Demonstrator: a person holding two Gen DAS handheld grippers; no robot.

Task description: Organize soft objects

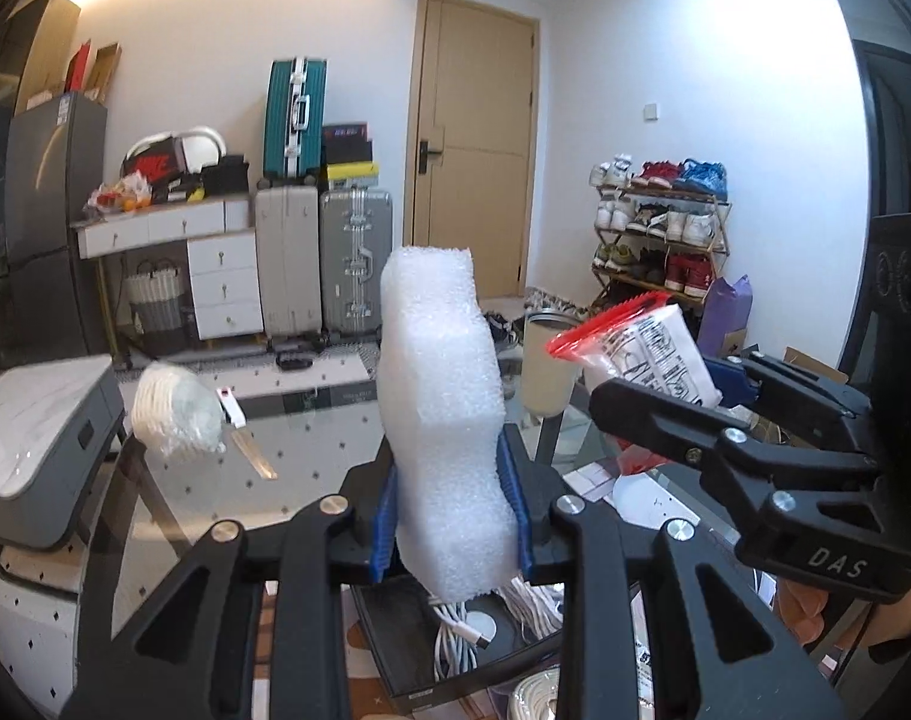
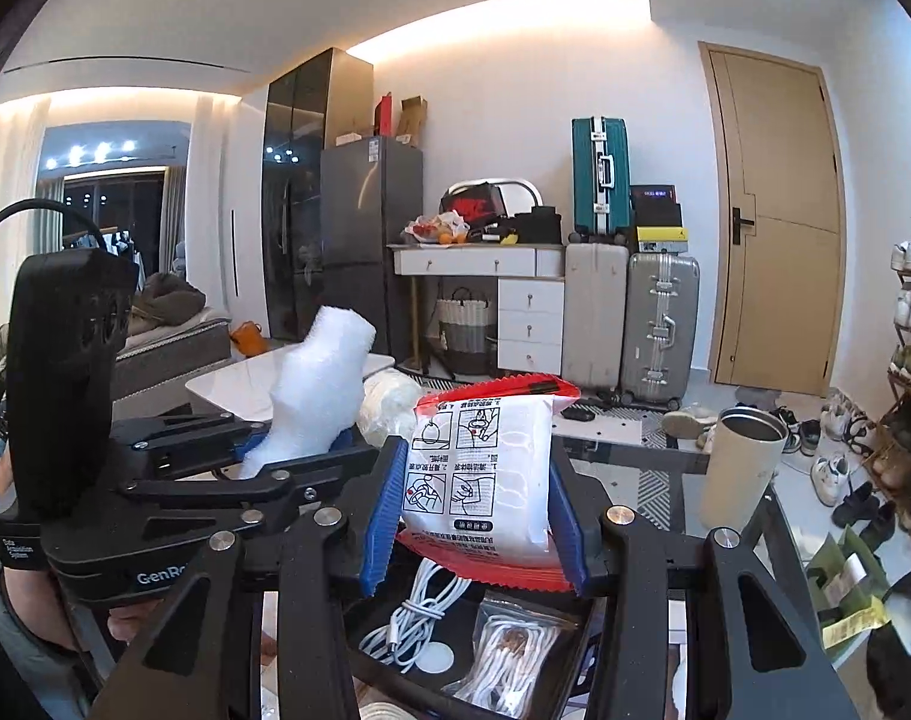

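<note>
A tall white foam block [image 1: 440,396] stands upright between the blue pads of my left gripper [image 1: 452,510], which is shut on it. The block is squeezed narrow at the grip. My right gripper [image 2: 476,510] is shut on a white soft packet [image 2: 485,468] with red crimped ends and printed pictures. In the left wrist view the right gripper [image 1: 671,390] reaches in from the right with the packet [image 1: 641,348]. In the right wrist view the left gripper [image 2: 293,450] and foam block [image 2: 317,390] appear at the left. Both are held above a glass table [image 1: 311,438].
Below the grippers a black tray [image 2: 407,678] holds white cables [image 2: 413,618] and a bagged cable. A cream tumbler [image 2: 740,468] stands on the table's right. A white wrapped roll [image 1: 176,408] lies at the left. A grey side table [image 1: 35,438], suitcases [image 1: 323,258] and a shoe rack [image 1: 659,234] stand beyond.
</note>
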